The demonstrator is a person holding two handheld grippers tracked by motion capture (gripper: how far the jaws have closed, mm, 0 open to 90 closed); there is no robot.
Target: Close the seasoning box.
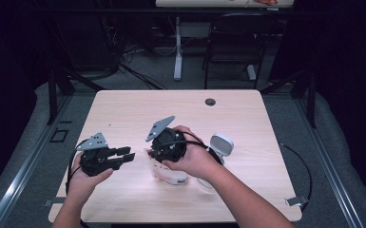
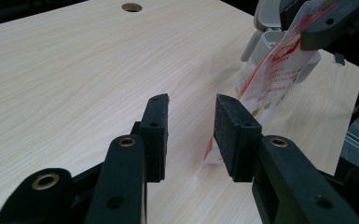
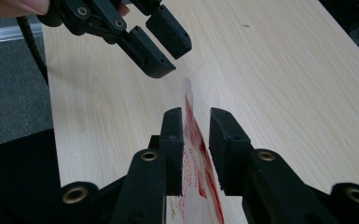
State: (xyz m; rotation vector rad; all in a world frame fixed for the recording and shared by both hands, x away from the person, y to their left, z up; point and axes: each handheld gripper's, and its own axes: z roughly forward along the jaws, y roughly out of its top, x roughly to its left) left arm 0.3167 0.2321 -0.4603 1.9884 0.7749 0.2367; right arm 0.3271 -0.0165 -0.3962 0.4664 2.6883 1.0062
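Observation:
A clear plastic bag [image 1: 172, 176] with red print stands on the light wooden table [image 1: 138, 109], just in front of the person. My right gripper [image 1: 155, 158] points down at it. In the right gripper view the bag [image 3: 196, 161] runs up between the jaws of my right gripper [image 3: 196, 114]; it leans on the left pad and a gap shows at the right pad. My left gripper [image 1: 126, 155] is held level to the left, open with nothing between its jaws [image 2: 191, 100]. The bag [image 2: 270, 79] rises just beyond its right pad.
A white lidded container [image 1: 221, 145] sits right of the bag, behind the right hand, and shows past the bag [image 2: 263, 44] in the left gripper view. A cable hole [image 1: 210, 101] marks the table's far edge. A dark chair [image 1: 233, 42] stands beyond the table.

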